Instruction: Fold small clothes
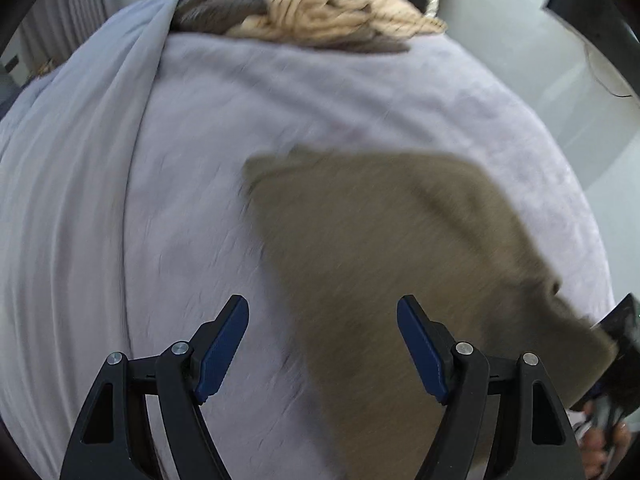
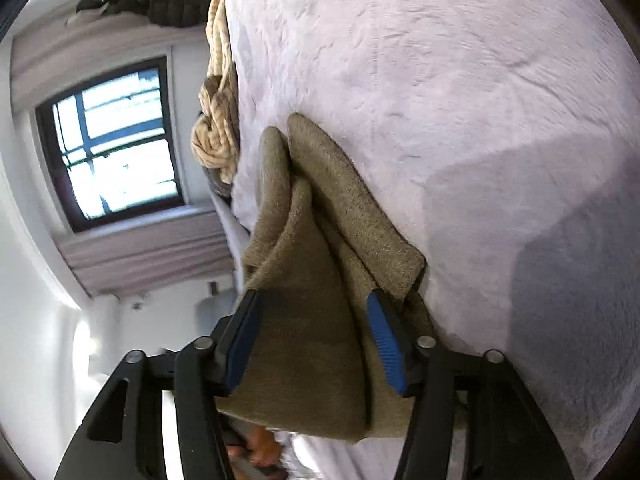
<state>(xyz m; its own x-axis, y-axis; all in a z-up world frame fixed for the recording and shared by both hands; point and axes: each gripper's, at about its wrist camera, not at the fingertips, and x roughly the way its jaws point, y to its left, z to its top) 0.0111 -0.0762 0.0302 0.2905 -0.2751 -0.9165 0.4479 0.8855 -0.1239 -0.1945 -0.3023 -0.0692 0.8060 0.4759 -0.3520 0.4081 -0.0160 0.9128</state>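
An olive-brown knitted garment (image 1: 380, 240) lies partly folded on a lavender bed cover (image 1: 200, 140). My left gripper (image 1: 322, 344) hovers over the garment's near left edge, jaws wide apart, nothing between the pads. In the right wrist view the same garment (image 2: 320, 240) is bunched into folds on the cover (image 2: 440, 80). Its near end runs between the fingers of my right gripper (image 2: 316, 340). Those jaws stand apart and the blue pads do not squeeze the cloth. The picture from the left wrist is blurred.
A heap of other clothes, with a beige chunky knit (image 1: 332, 12) on top, sits at the far edge of the bed, also seen beside the garment (image 2: 218, 136). A window (image 2: 116, 140) and white walls lie beyond. A hand (image 1: 600, 440) shows at the lower right.
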